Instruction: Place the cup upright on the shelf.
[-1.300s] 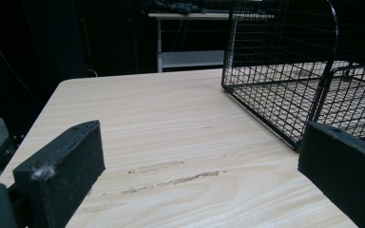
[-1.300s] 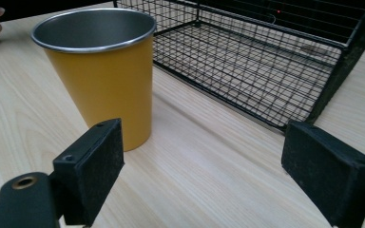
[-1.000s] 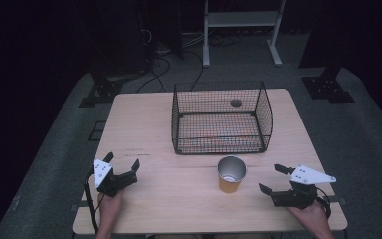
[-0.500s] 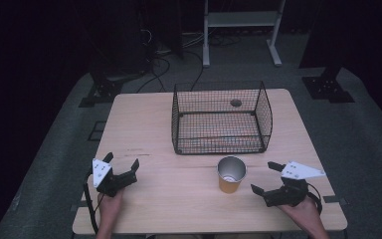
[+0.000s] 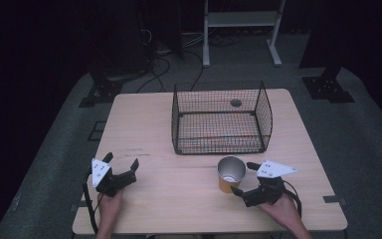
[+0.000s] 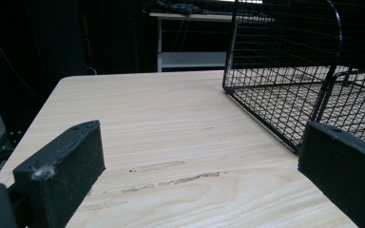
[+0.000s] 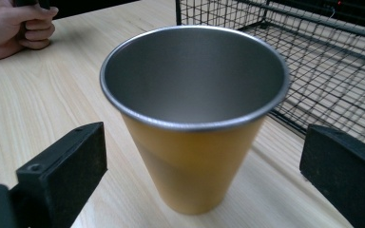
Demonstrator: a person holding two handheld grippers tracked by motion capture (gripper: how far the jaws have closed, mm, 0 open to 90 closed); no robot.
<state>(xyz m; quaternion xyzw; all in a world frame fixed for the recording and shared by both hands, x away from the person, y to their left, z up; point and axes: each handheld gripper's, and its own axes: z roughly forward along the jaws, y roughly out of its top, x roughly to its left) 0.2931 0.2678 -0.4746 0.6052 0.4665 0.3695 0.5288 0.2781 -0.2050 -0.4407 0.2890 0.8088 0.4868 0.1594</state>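
The right gripper (image 5: 242,179) stands wide open, its jaws flanking the one orange cup (image 5: 230,174) without touching; a second ago it was farther from the cup. The cup stands upright just before the one wire basket (image 5: 221,118). The left gripper (image 5: 122,167), also wide, rests on the desk (image 5: 144,124) well apart from the cup, unmoved.

Table (image 5: 149,119): wire basket (image 5: 221,119) stood at centre rear. Cup (image 5: 230,174) stood upright on the table just in front of the basket. Right hand-held gripper (image 5: 242,178) lay just right of the cup; left hand-held gripper (image 5: 121,163) at front left, well apart.
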